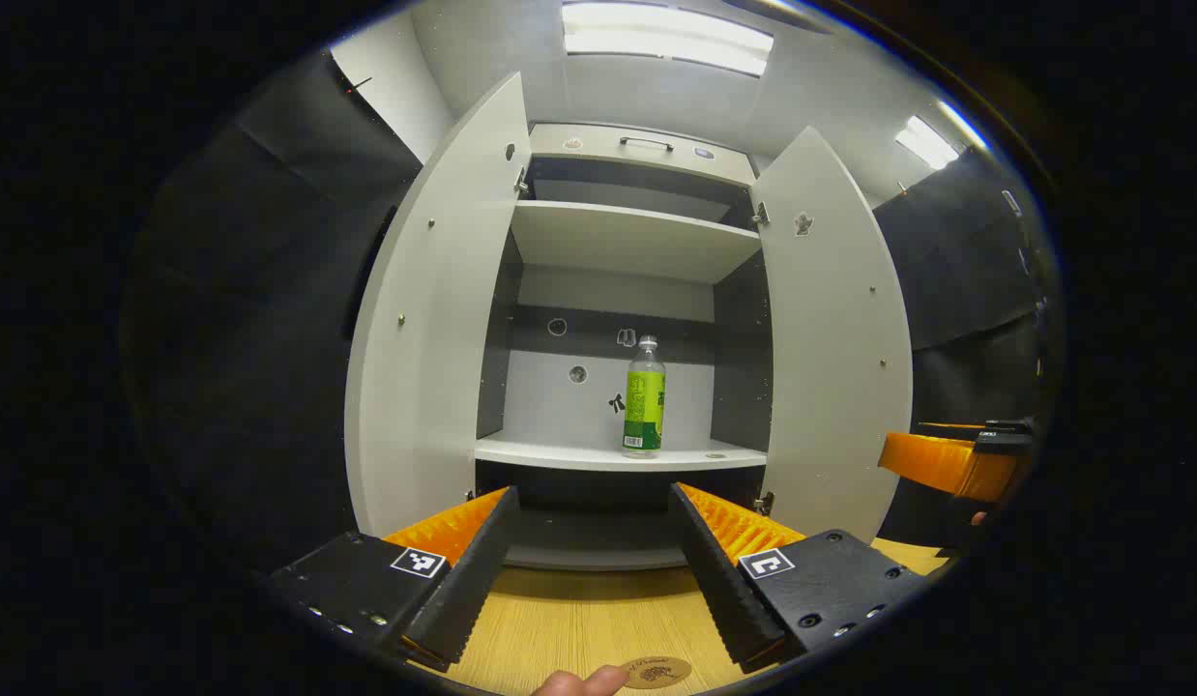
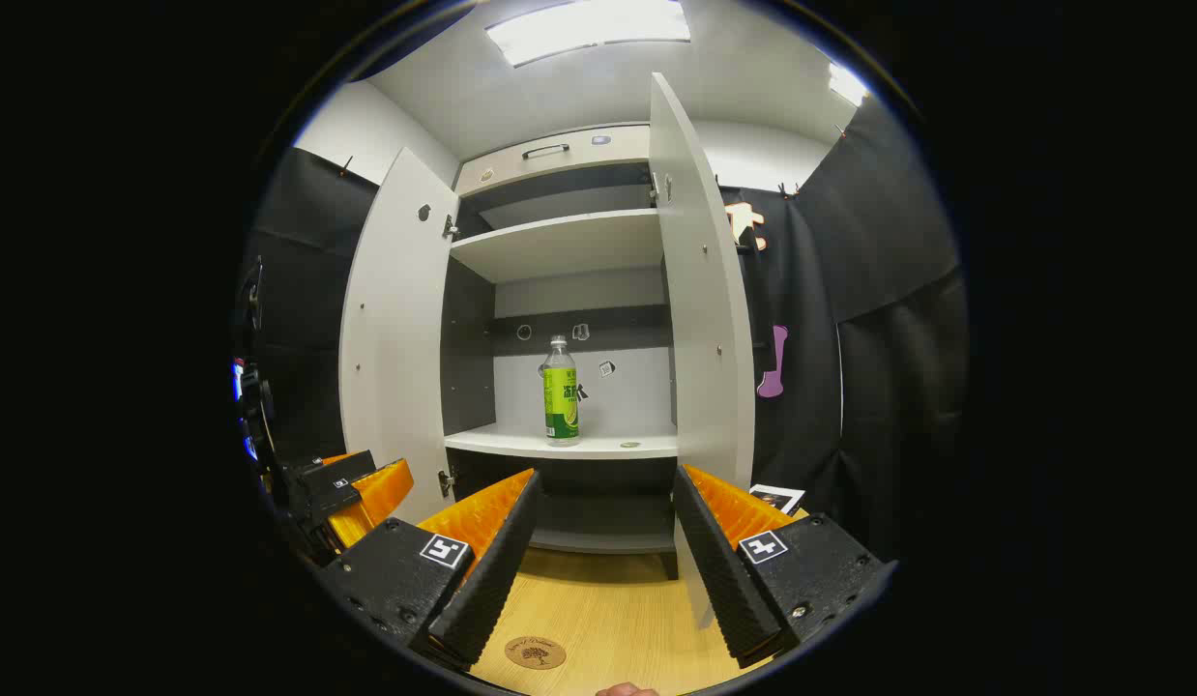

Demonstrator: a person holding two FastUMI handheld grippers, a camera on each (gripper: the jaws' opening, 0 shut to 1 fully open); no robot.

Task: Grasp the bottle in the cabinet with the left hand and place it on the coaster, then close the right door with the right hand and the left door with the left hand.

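- The bottle point(image 1: 644, 396) point(image 2: 560, 391) is standing upright on the lower shelf point(image 1: 560, 451) point(image 2: 521, 442) inside the cabinet point(image 1: 637, 145) point(image 2: 560, 155), near the shelf's front edge, and nothing is touching it.
- Both doors are standing wide open: the left door point(image 1: 434, 319) point(image 2: 395, 338) and the right door point(image 1: 835, 329) point(image 2: 700, 290).
- The coaster point(image 1: 656, 671) point(image 2: 535, 652) is lying flat on the wooden table point(image 1: 579, 619) point(image 2: 608, 619) in front of the cabinet, well apart from the bottle.
- The left gripper point(image 1: 590, 572) is hanging above the table and pointing at the cabinet; its jaws are spread wide and are holding nothing. In the right gripper view it is showing at the left edge point(image 2: 352, 493).
- The right gripper point(image 2: 603, 561) is also hanging over the table with its jaws spread and nothing between them. In the left gripper view it is showing at the right edge point(image 1: 956, 462).
- A fingertip point(image 1: 581, 682) is showing at the bottom edge, just beside the coaster.
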